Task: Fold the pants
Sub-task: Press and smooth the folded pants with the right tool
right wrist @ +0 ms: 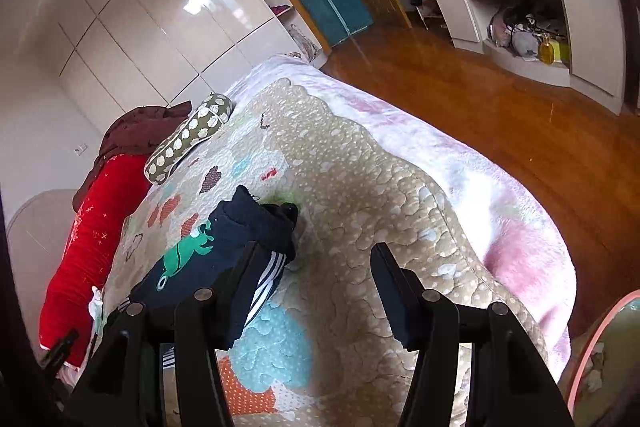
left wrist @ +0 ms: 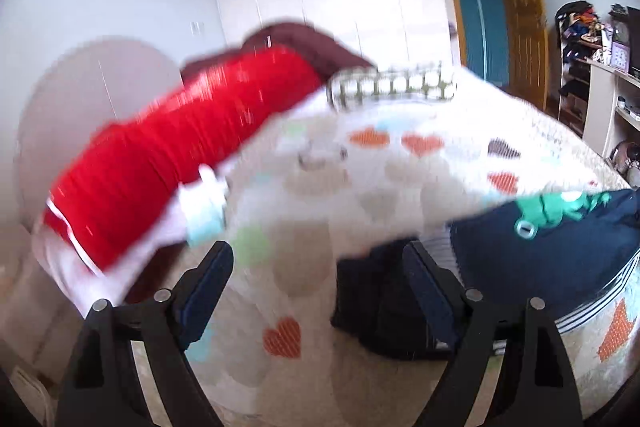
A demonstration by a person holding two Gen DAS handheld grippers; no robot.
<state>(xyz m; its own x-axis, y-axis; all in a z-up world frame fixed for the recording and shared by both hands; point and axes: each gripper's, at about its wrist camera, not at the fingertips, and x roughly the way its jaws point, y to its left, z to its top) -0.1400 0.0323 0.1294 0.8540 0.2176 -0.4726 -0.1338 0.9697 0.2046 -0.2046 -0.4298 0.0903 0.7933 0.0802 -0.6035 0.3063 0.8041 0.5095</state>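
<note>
The pants [right wrist: 208,259] are dark navy with white side stripes and a green frog print. They lie in a folded bundle on the heart-patterned quilt [right wrist: 360,187]. In the left wrist view they [left wrist: 532,267] lie at the lower right, blurred. My left gripper [left wrist: 318,267] is open and empty above the quilt [left wrist: 304,207], its right finger over the dark cloth. My right gripper [right wrist: 314,261] is open and empty, its left finger over the striped edge of the pants.
A long red bolster [left wrist: 180,155] [right wrist: 84,247] lies along the bed's far side, with a brown cloth [right wrist: 136,131] and a dotted pillow [right wrist: 188,139] beyond it. White wardrobes [right wrist: 152,11], a wooden floor [right wrist: 500,115] and cluttered shelves [right wrist: 520,7] surround the bed.
</note>
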